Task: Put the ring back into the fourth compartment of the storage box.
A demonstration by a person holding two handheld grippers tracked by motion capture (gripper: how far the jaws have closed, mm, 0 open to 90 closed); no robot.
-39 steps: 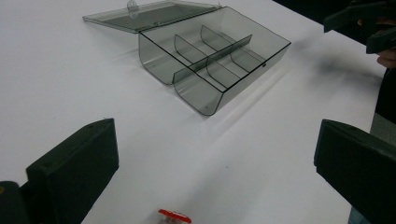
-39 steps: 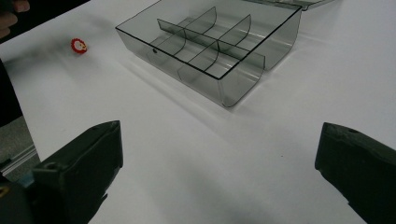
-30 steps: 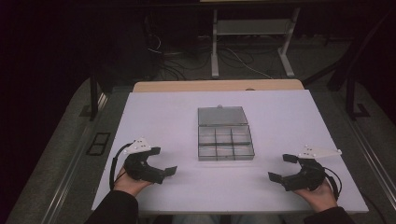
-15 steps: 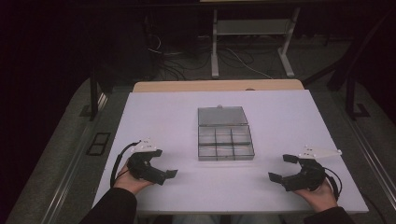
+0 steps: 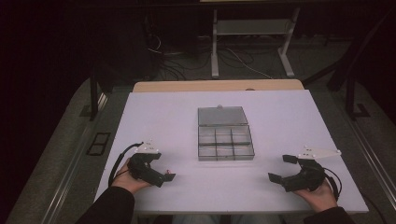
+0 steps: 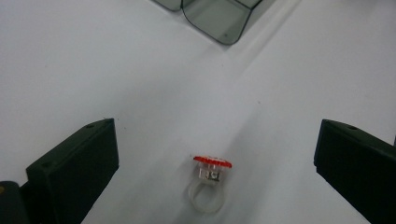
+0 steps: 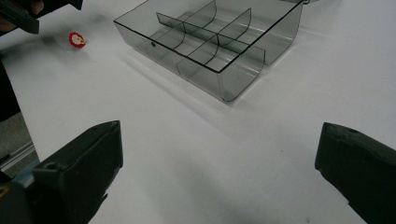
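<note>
Two grippers rest low over the table [image 5: 280, 112], jaws wide and empty. The left gripper [image 5: 161, 175] faces a small ring [image 6: 211, 182] with a red top, lying on the table between its jaws, well short of the box [image 5: 225, 140], whose clear compartments look empty. The right gripper [image 5: 285, 169] sits near the box's other side. The ring is small and light, I judge: a jaw closing off-centre could flick it away or tip it, and a grip on the thin band might slip.

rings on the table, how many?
1. A clear ring with a red top lies on the white table, between the open left gripper's fingers, apart from the divided box. Box compartments look empty.
</note>
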